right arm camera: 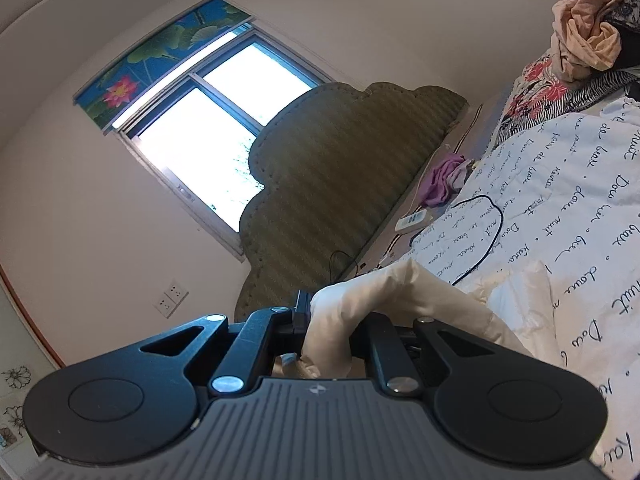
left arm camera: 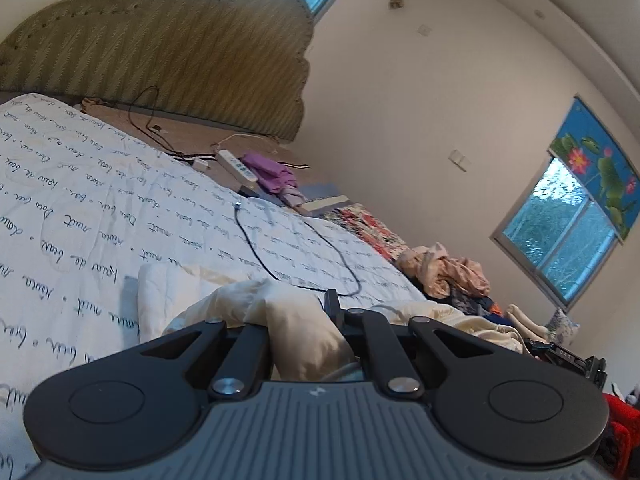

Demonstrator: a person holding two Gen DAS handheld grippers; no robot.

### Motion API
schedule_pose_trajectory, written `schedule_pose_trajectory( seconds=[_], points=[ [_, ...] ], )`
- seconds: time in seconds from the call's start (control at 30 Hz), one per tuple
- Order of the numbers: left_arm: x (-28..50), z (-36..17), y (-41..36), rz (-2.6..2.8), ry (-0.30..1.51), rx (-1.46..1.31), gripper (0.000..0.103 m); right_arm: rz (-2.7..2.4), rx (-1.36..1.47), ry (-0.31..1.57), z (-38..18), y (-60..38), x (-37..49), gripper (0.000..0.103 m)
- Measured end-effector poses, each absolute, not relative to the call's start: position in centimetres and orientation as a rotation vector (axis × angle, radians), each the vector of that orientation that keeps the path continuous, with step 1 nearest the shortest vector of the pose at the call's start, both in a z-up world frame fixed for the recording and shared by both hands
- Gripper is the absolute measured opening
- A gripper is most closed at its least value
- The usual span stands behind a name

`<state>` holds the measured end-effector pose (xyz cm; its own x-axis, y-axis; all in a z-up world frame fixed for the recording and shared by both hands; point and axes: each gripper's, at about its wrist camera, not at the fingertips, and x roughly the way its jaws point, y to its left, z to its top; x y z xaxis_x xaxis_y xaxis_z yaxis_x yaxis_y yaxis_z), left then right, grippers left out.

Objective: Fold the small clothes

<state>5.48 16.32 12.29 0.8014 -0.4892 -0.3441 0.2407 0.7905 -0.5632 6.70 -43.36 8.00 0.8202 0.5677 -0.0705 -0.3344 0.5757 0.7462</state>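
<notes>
Cream garment (left arm camera: 296, 320) hangs clenched in my left claw (left arm camera: 304, 312) and right claw (right arm camera: 328, 320), lifted above the bed (left arm camera: 100, 208). Folding is mid-carry, I judge; next I must lay it flat on the bed.

We see the bed (left arm camera: 80, 200) under a script-printed quilt (left arm camera: 132, 216); a black cable (left arm camera: 320, 240), cream garment (left arm camera: 288, 312), white remote (left arm camera: 236, 165) and purple cloth (left arm camera: 272, 172) lie on it.

The cream, soft cloth garment (left arm camera: 296, 320) covers the left gripper (left arm camera: 316, 312) fingertips. The same garment (right arm camera: 340, 320) hides the right gripper (right arm camera: 320, 320) fingertips. The heap of peach and dark clothes (right arm camera: 592, 28) is cut off by the frame edge.
</notes>
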Motion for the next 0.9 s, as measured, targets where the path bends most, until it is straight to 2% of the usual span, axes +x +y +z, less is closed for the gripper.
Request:
schedule_pose_trajectory(
  seconds=[0.17,0.33,0.43,0.47,0.5,0.53,0.57,0.6,0.67,0.77,0.8,0.87,0.9],
  points=[
    [11.6,10.2,15.5,-0.312,0.568,-0.527,0.006,0.468,0.807,0.379,6.0,-42.6,13.1,0.014],
    [16.9,5.9,14.9,-0.194,0.657,-0.518,0.007,0.395,0.836,0.466,2.1,-42.0,18.6,0.015],
    [19.1,3.4,15.0,-0.158,0.724,-0.564,0.008,0.352,0.852,0.533,-0.5,-41.6,21.4,0.019],
    [19.8,2.6,15.2,-0.155,0.746,-0.588,0.008,0.334,0.860,0.553,-1.2,-41.4,22.0,0.021],
    [20.3,2.0,15.3,-0.153,0.769,-0.605,0.009,0.319,0.871,0.576,-1.8,-41.3,22.6,0.036],
    [20.6,1.7,15.4,-0.152,0.788,-0.612,0.010,0.314,0.882,0.589,-2.3,-41.2,23.0,0.044],
    [20.8,1.6,15.5,-0.153,0.803,-0.612,0.011,0.313,0.892,0.591,-2.6,-41.1,23.2,0.060],
    [20.9,1.6,15.4,-0.157,0.806,-0.603,0.012,0.316,0.895,0.578,-2.7,-40.9,23.2,0.070],
    [20.7,2.1,15.6,-0.154,0.797,-0.593,0.013,0.311,0.868,0.536,-2.2,-40.6,22.9,0.074],
    [20.7,3.1,16.1,-0.170,0.769,-0.628,0.018,0.292,0.763,0.430,0.0,-39.4,21.2,0.072],
    [20.9,3.2,16.5,-0.187,0.763,-0.672,0.023,0.317,0.698,0.399,1.0,-38.5,20.7,0.072],
    [21.7,2.9,17.4,-0.228,0.767,-0.808,0.041,0.375,0.534,0.399,2.5,-35.7,20.0,0.072],
    [22.1,2.6,17.7,-0.247,0.771,-0.859,0.080,0.402,0.437,0.420,3.0,-34.0,19.9,0.072]
  ],
)
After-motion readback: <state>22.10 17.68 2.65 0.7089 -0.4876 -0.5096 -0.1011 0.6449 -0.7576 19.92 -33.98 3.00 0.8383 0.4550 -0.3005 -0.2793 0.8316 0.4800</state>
